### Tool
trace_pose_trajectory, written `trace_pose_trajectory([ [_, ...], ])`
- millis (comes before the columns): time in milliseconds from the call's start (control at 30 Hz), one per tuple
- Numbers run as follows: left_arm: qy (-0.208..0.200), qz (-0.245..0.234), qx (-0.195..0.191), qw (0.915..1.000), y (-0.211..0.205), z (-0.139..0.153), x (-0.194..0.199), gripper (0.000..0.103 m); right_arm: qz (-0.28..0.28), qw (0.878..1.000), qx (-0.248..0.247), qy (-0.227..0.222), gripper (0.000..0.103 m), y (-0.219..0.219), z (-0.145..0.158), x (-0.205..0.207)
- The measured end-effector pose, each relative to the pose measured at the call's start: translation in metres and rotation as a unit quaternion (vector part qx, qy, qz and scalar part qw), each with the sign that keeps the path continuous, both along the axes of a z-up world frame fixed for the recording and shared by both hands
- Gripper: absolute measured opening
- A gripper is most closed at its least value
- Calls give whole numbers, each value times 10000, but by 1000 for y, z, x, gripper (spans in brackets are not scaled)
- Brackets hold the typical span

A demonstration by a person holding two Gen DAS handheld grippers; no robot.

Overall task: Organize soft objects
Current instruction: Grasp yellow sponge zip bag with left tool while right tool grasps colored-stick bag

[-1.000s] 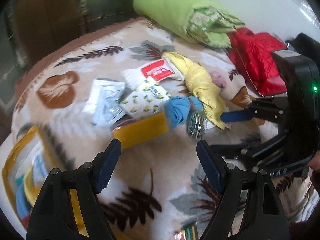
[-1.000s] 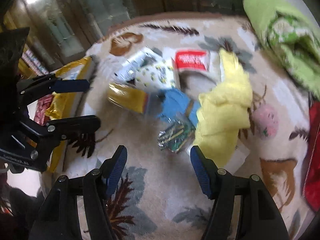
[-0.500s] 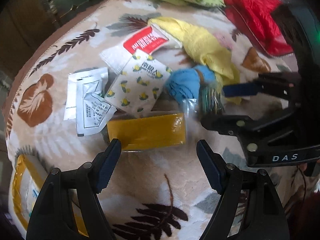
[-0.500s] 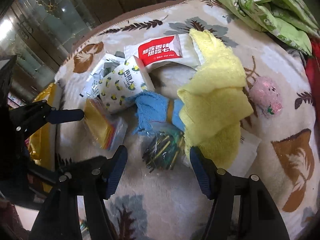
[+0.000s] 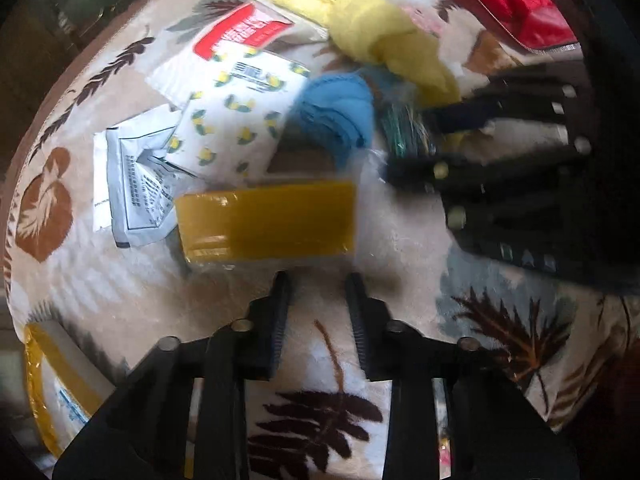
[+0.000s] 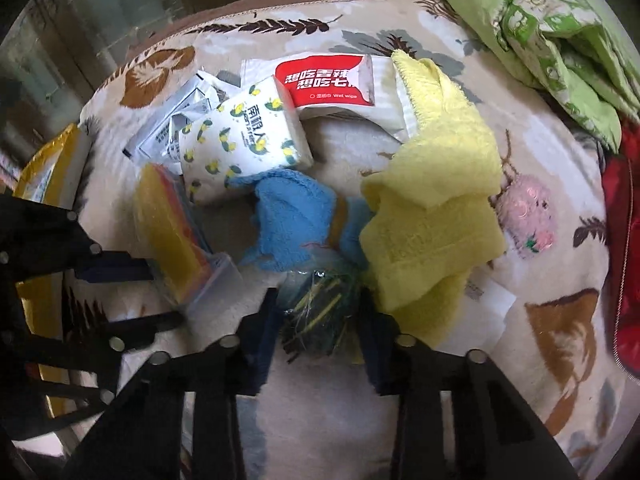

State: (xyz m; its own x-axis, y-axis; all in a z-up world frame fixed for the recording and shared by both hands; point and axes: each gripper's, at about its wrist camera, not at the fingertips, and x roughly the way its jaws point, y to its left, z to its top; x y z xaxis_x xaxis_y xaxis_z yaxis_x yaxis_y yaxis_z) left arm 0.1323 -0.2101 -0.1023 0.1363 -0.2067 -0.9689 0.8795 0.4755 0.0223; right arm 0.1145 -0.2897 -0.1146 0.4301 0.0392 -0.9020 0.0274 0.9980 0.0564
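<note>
Right gripper (image 6: 318, 320), jaws just closing, squeezing clear crinkly bag of dark green and yellow strips (image 6: 320, 304) on leaf-print blanket (image 6: 460, 420). Left gripper (image 5: 318, 292), jaws closed to narrow gap, nothing between, near clear bag of yellow cloths (image 5: 266, 222).
</note>
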Motion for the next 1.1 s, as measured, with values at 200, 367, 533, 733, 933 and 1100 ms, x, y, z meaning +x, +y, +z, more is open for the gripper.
trace_pose_trajectory([
  [200, 385, 596, -340, 9969, 14, 1, 16, 7, 50, 10000, 9, -56, 27, -3, 0, -5],
  [367, -388, -31, -736, 9965, 7, 31, -6, 7, 42, 9998, 174, -125, 27, -8, -1, -6],
  [533, -154, -498, -625, 9967, -6, 31, -5, 7, 75, 9996, 261, -107, 27, -10, 0, -7],
  [733, 5, -1066, -663, 9921, -12, 30, 3, 22, 105, 9995, 276, -138, 27, -10, -1, -8],
  [933, -565, -1281, -864, 9864, -16, 41, 5, 103, 90, 9995, 256, -140, 28, -9, -1, -5],
  [1100, -569, -1668, -516, 9830, -27, 27, 8, 103, 113, 9994, 288, -143, 28, -10, -1, -4],
])
